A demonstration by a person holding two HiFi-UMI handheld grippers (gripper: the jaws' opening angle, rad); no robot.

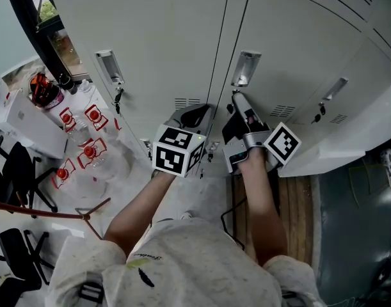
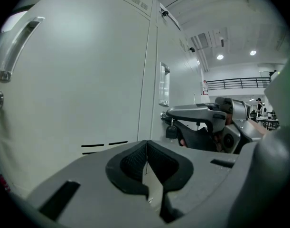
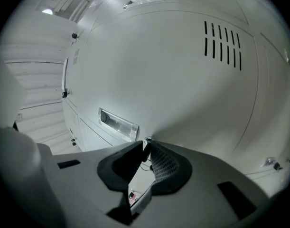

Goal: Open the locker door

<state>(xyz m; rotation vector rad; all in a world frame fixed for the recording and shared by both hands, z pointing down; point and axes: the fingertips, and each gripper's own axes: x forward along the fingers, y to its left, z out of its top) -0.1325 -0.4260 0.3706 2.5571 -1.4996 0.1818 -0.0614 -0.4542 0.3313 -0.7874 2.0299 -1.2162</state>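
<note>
Forearms and a pale shirt fill the bottom of the head view, each hand carrying a gripper toward a bank of grey lockers. The right gripper (image 3: pixel 145 144) has its jaws closed, their tips pinching a small metal key (image 3: pixel 147 140) that sits at the lock of the locker door (image 3: pixel 178 80). In the head view that gripper (image 1: pixel 235 100) presses against the door's left edge, just under the recessed handle (image 1: pixel 245 68); from the gripper's own camera the same handle (image 3: pixel 117 122) lies up and to the left of the jaw tips, and a block of vent slots (image 3: pixel 223 45) sits high on the door to the right. The door lies flush with its neighbours, shut.

The left gripper (image 2: pixel 145 148) has its jaws together with nothing between the ribbed pads. It hangs just beside the right one, in front of the neighbouring door (image 2: pixel 78 80), without touching it. Its camera looks across at the right gripper, under whose tip a dark-headed second key (image 2: pixel 171 131) dangles against the locker face. The neighbouring door's own handle (image 2: pixel 16 46) is well up and to the left.

Left of the lockers, clear bottles with red caps (image 1: pixel 86 152) stand packed together on the floor, and black chairs (image 1: pixel 16 165) sit beyond them.
</note>
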